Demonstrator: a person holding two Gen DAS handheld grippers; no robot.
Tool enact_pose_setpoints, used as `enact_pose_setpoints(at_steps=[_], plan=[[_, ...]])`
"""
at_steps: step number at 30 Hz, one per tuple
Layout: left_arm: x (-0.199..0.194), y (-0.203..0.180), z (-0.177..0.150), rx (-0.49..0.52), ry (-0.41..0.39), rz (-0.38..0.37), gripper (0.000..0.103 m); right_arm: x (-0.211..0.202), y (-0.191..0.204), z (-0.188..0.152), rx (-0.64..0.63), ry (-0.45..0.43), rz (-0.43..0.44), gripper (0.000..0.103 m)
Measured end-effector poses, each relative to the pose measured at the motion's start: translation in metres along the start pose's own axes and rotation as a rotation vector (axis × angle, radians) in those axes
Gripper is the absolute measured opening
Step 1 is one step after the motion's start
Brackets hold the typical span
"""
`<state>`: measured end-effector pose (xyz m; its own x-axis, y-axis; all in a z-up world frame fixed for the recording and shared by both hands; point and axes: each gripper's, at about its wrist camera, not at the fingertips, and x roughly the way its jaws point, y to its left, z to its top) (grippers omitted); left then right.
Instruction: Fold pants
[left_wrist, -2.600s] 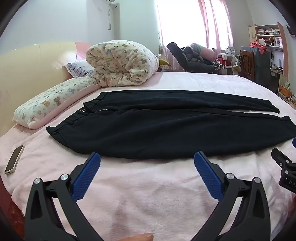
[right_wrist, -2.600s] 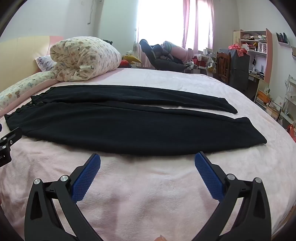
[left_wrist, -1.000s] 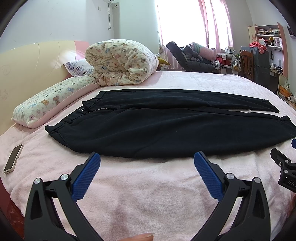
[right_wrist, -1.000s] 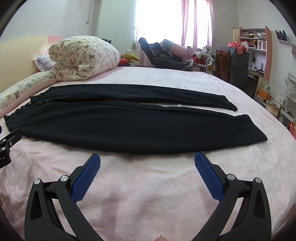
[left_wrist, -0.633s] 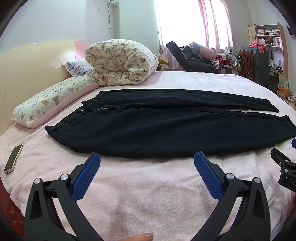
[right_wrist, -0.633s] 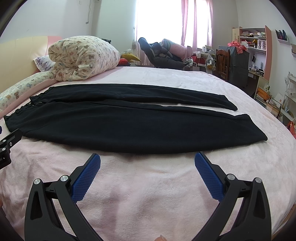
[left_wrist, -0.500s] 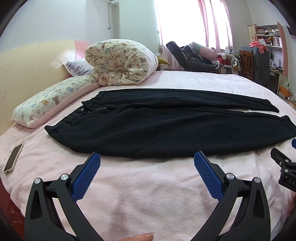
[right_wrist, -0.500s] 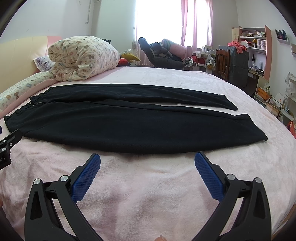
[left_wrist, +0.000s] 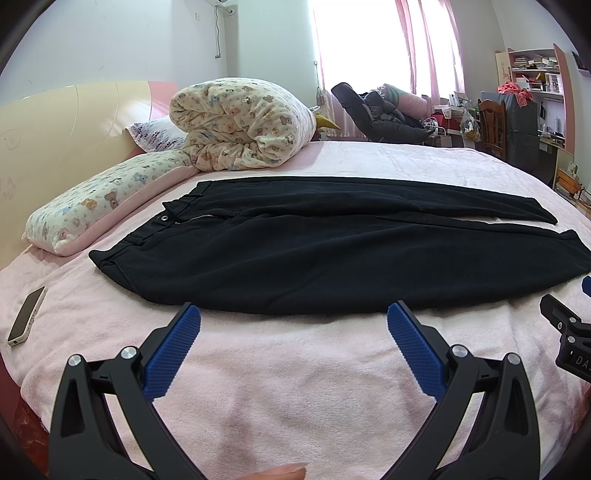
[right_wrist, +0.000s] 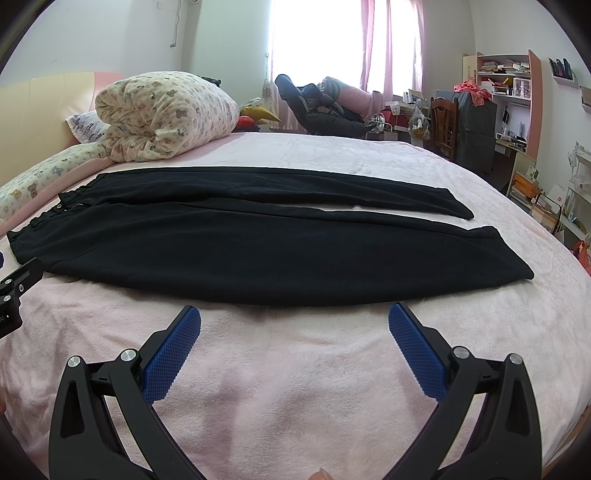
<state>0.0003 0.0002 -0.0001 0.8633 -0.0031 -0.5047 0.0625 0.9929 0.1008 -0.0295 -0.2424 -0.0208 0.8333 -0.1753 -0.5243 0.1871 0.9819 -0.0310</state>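
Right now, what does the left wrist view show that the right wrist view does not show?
Only the left wrist view shows the phone lying on the pink bedsheet and the zipper at the waistband. Only the right wrist view shows the near leg's cuff corner complete. Both show the black pants flat, the rolled quilt, and both grippers, left and right, open and empty.
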Motion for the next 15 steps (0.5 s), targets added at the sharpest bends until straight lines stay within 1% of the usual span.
enact_pose_setpoints(at_steps=[15], plan=[[0.0000,-0.0001,0.0000,0.000,0.001,0.000,0.101,0.0009,0.0012,0.0004,0.002,0.002,0.000,0.102]])
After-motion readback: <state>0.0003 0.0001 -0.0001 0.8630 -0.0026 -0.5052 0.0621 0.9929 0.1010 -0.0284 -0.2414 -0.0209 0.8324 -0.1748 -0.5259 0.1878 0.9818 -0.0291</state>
